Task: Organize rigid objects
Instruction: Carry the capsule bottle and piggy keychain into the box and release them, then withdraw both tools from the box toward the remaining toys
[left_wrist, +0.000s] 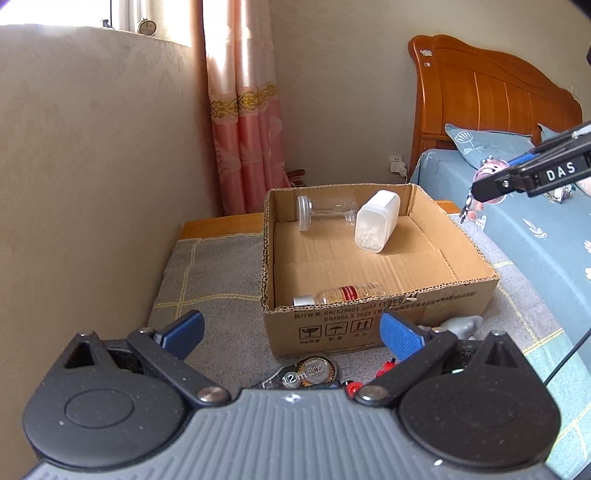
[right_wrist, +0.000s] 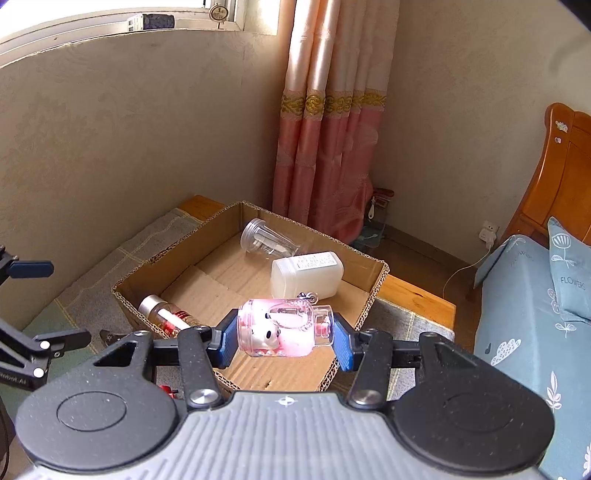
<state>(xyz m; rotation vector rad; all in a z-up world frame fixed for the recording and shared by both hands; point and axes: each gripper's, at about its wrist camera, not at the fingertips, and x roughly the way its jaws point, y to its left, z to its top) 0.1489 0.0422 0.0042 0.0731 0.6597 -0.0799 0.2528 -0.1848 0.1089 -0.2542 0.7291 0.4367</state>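
An open cardboard box stands on a grey checked mat. Inside it lie a clear plastic jar, a white container and a small glass bottle with a red label. My left gripper is open and empty, just in front of the box's near wall. My right gripper is shut on a clear pink bottle with a small toy figure inside, held above the near corner of the box. In the left wrist view that right gripper hangs at the right, over the bed.
Under the left gripper lie a round tape dispenser, small red parts and a grey object. A beige wall stands close on the left and a bed with a blue sheet on the right. A pink curtain hangs behind.
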